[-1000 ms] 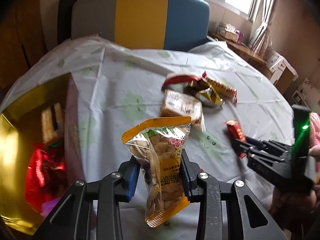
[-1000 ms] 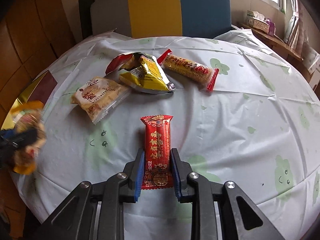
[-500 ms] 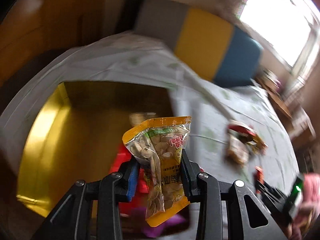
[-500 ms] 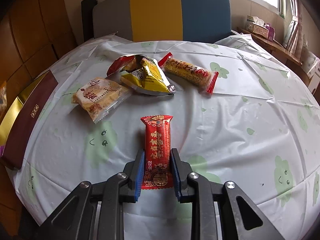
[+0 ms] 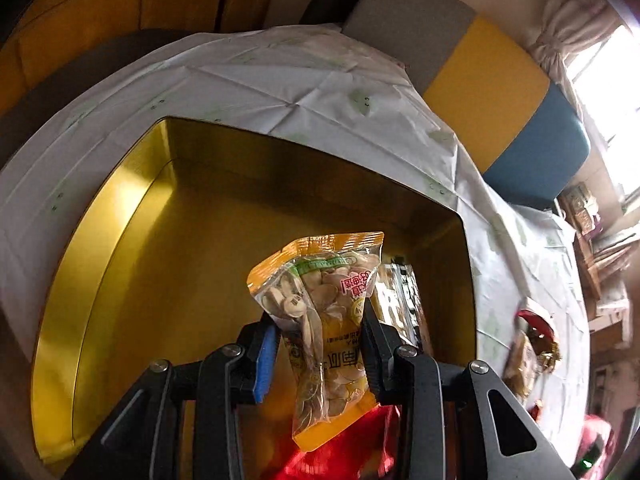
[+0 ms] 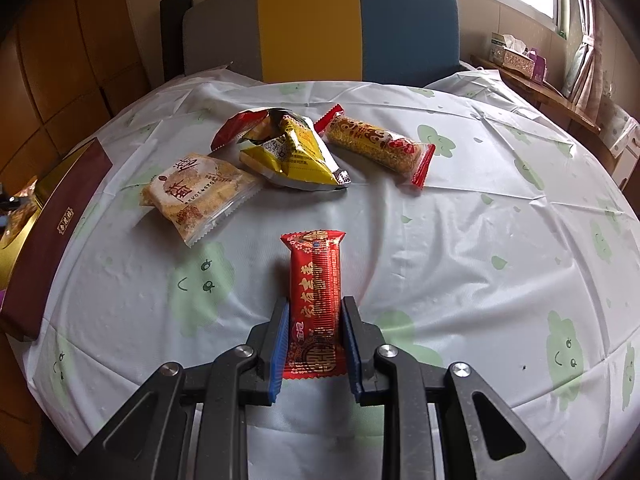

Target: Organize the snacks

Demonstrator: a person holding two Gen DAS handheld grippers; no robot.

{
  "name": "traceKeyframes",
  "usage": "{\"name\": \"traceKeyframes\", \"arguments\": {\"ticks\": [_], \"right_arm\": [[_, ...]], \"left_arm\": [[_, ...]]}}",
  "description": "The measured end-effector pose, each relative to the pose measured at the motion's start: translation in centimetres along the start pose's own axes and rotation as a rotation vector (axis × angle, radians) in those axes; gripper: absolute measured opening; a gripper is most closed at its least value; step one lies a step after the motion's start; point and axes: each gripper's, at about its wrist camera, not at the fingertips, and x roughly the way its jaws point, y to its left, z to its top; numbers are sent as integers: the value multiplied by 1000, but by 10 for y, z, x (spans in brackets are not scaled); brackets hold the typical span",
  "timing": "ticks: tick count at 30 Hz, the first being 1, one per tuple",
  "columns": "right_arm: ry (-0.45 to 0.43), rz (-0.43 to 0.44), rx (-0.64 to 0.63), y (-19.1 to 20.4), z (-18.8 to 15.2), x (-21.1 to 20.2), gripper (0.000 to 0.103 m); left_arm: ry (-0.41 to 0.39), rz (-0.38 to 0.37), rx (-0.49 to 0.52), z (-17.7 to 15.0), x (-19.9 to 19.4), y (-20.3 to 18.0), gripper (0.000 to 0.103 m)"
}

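Snack packets are split between the two grippers, the gold box and the tablecloth. The left gripper (image 5: 320, 334) is clamped on a clear-and-orange packet of seeds (image 5: 326, 320), which stands upright between its pads above the open gold box (image 5: 120, 216). Directly under and ahead of that gripper is the box's bare gold floor; just right of the held packet a clear-wrapped snack (image 5: 400, 300) lies inside the box, and something red (image 5: 344, 452) shows blurred beneath the fingers. Far to the gripper's right, beyond the box wall, more packets (image 5: 528, 344) lie blurred on the white tablecloth (image 5: 280, 80).

The right gripper (image 6: 314, 340) is closed on a red wrapped bar (image 6: 314, 300), its lower half pinched between the blue pads and its upper end sticking forward over the tablecloth (image 6: 480, 240). Ahead of this gripper and to its left lies a clear packet of pale cake (image 6: 196, 196); straight ahead is a crumpled yellow bag (image 6: 288, 152), partly over a red packet (image 6: 236, 126); ahead and slightly right lies a long golden bar with red ends (image 6: 376, 144). At its far left, at the table's edge, sits the box with its maroon outer side (image 6: 48, 236).
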Motion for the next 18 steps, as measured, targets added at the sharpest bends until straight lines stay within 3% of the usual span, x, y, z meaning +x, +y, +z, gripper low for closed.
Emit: {"name": "traceKeyframes", "arguments": {"ticks": [3,6,7,14,18], "right_arm": [[1,-2,1,1,0,0,25],[2,-7,-2,1,0,1,25],[2,-6,-1,1,0,1,25],[-5,-9,-4,1,0,0,25],[-12,-9,2,1,-1,0,25]], "left_arm": [[10,34,44,8,17,-7,39],[11,74,88,12,30,-14,60],[-9,101,111,11,30,-16,62],[-80,188,110,-4,11,-14,62],[-118,167,109,-18,-9,-13,62]]}}
